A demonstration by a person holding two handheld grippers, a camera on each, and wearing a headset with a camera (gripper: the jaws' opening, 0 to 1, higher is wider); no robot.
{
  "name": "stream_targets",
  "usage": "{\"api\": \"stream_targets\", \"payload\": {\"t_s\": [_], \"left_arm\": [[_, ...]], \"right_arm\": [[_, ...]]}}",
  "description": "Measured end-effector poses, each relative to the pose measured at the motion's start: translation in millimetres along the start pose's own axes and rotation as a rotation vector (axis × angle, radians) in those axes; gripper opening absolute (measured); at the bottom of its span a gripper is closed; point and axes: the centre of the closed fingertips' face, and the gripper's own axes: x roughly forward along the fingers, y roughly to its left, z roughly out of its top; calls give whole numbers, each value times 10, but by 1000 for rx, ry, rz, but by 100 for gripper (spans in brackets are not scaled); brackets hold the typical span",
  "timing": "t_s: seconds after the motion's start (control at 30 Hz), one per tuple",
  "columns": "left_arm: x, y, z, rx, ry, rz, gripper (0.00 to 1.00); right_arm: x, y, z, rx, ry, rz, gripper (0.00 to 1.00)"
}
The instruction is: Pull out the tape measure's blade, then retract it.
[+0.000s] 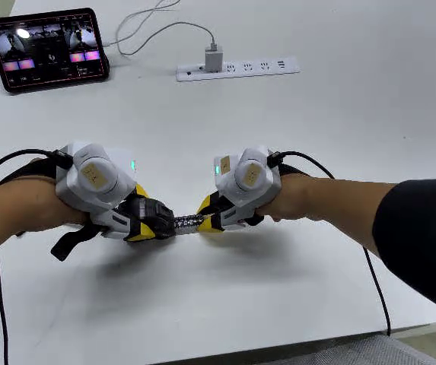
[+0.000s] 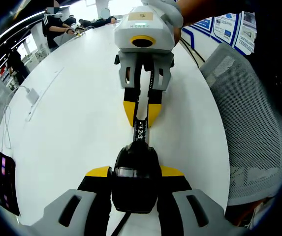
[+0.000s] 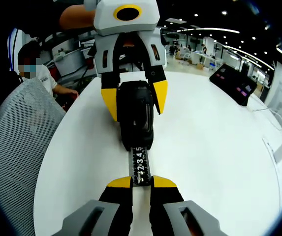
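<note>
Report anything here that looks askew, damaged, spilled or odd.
Nothing stands out. The left gripper holds the black tape measure case, and the right gripper pinches its short numbered blade, which runs straight and unkinked between them.

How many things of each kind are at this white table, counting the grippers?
grippers: 2, left gripper and right gripper
tape measure: 1
tablet: 1
power strip: 1
charger: 1
total: 6
</note>
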Motion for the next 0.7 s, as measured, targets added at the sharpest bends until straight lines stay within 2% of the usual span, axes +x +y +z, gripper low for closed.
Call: {"api": "stream_targets", "payload": {"t_s": [0.7], "left_arm": [[9, 16, -13, 0, 0, 1, 30]], "right_arm": [[-96, -16, -108, 20, 14, -8, 8]]}}
